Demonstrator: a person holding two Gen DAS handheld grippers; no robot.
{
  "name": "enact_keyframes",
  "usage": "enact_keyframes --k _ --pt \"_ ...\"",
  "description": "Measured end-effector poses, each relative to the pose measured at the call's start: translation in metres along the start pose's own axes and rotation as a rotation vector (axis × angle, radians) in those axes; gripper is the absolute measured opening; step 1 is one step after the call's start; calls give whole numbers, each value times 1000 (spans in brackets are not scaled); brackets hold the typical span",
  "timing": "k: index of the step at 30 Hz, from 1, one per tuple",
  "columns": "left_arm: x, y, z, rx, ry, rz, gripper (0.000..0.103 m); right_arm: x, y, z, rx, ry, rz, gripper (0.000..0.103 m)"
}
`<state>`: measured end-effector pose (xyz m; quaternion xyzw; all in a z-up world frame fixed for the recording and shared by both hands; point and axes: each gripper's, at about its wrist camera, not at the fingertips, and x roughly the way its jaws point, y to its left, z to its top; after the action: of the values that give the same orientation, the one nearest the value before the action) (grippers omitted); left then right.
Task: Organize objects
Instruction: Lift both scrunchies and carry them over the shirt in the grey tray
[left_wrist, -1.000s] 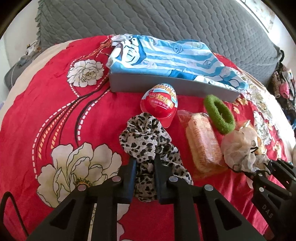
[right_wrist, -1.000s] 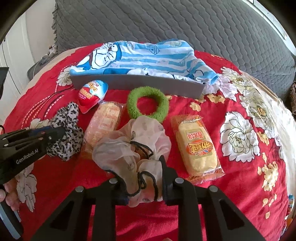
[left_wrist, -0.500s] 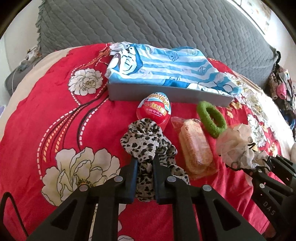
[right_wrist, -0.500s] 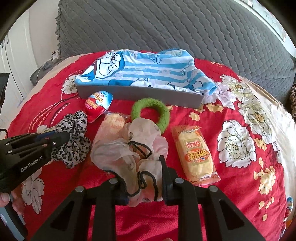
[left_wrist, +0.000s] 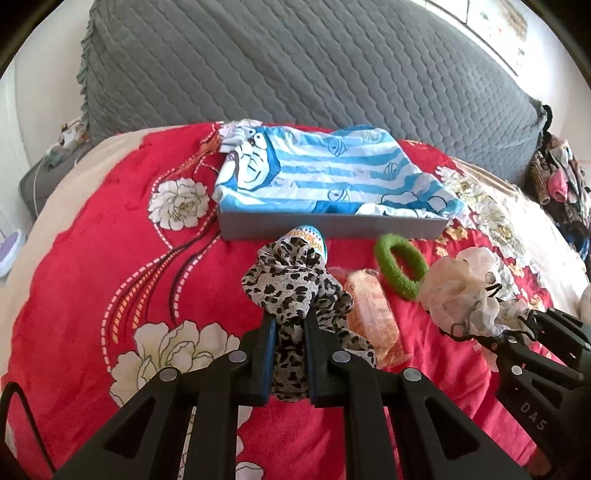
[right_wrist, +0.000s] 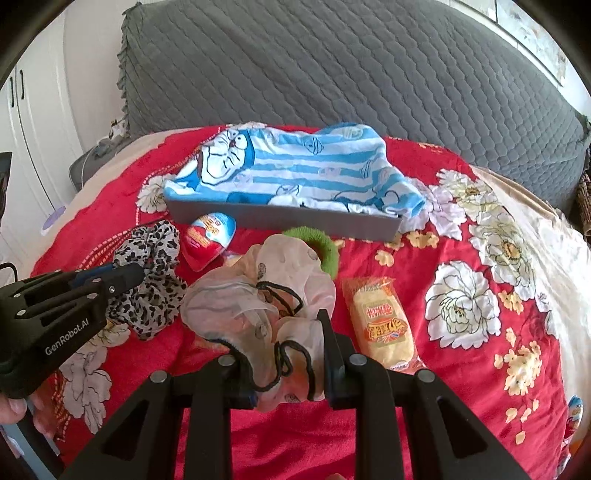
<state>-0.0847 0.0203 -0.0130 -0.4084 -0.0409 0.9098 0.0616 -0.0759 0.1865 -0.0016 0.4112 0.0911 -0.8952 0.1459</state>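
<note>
left gripper (left_wrist: 289, 325) clamped on leopard scrunchie (left_wrist: 291, 288), raised above red bedspread (left_wrist: 110, 258) | right gripper (right_wrist: 284, 332) clamped on sheer cream scrunchie (right_wrist: 258, 291) | green hair tie (left_wrist: 400, 266), toy egg (right_wrist: 208, 240), snack packet (right_wrist: 382, 325) lie before grey tray (right_wrist: 295, 218) holding striped cloth (right_wrist: 295, 166)

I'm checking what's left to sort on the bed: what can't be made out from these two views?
- Grey tray interior: both views, covered by the blue striped cloth.
- Toy egg: left wrist view, mostly behind the leopard scrunchie.
- Object at the lower right edge: right wrist view, cut off.
</note>
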Motion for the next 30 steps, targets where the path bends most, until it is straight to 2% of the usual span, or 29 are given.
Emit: enact_keyframes --k 17,30 --pt "-37 -6 16 -39 -94 -3 14 -35 4 22 0 -102 8 25" --pt "-35 -17 35 -29 -137 -4 14 -41 -2 55 6 -182 25 25"
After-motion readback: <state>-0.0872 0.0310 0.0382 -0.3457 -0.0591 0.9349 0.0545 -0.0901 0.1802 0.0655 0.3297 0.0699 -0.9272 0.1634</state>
